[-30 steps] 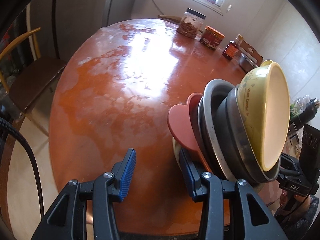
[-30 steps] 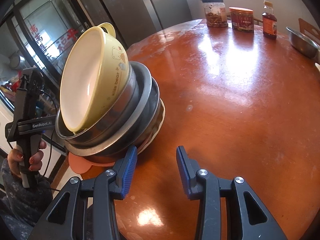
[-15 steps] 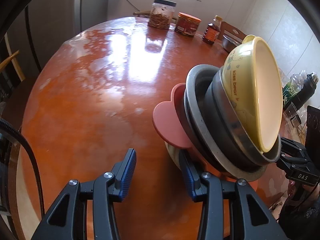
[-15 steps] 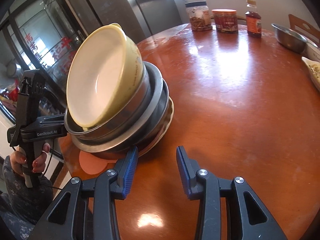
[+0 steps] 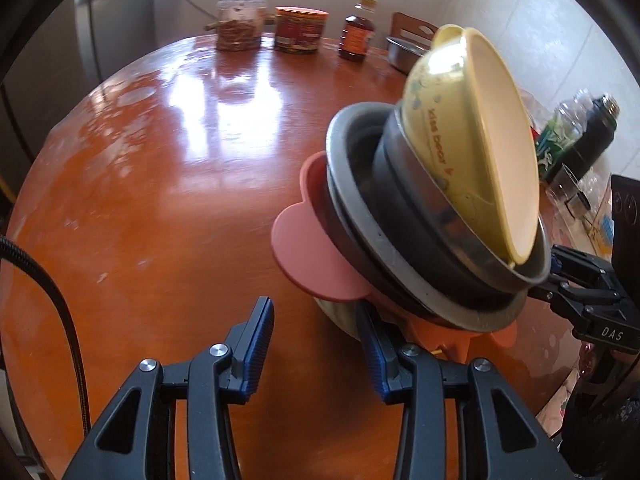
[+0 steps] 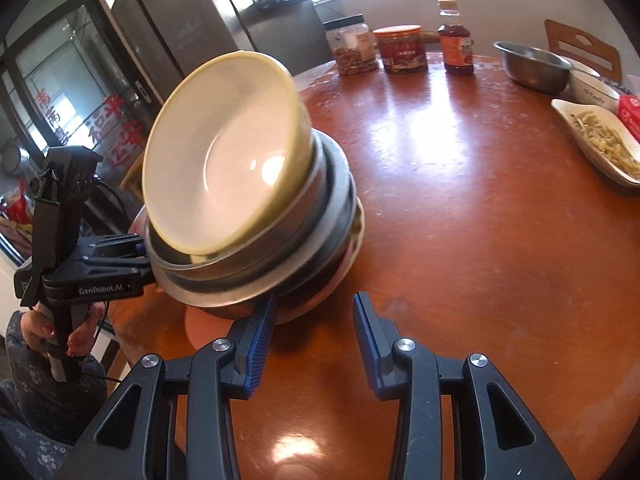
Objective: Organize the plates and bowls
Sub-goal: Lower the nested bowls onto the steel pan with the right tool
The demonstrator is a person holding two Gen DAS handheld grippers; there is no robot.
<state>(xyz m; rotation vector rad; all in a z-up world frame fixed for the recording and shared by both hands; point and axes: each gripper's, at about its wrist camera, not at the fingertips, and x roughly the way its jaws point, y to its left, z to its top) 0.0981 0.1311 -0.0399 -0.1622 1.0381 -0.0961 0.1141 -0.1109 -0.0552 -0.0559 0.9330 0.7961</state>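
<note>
Your left gripper (image 5: 316, 344) has its fingers apart with bare counter (image 5: 160, 200) showing in the gap. Its right-hand finger (image 5: 372, 344) sits against the low edge of the stack, just under a cream plate (image 5: 336, 320) and a pink plate (image 5: 312, 256). Your right gripper (image 6: 314, 340) also has its fingers apart with nothing between them, and its left-hand finger (image 6: 260, 332) is up against the stack's bottom edge from the other side. The stack leans steeply near the counter's edge. A yellow bowl (image 5: 460, 140) sits on top and faces sideways, nested in grey steel bowls (image 5: 400, 240), with the pink plate and an orange plate (image 5: 460, 340) below. You cannot tell from either view whether the stack's low edge touches the counter. In the right wrist view your left hand (image 6: 52, 328) grips its handle beyond the stack. Along the counter's far edge stand a jar (image 5: 240, 20), a red tin (image 5: 300, 30) and a bottle (image 5: 358, 30), with a steel bowl (image 6: 532, 66) and a dish of food (image 6: 596, 140) off to the right.
</note>
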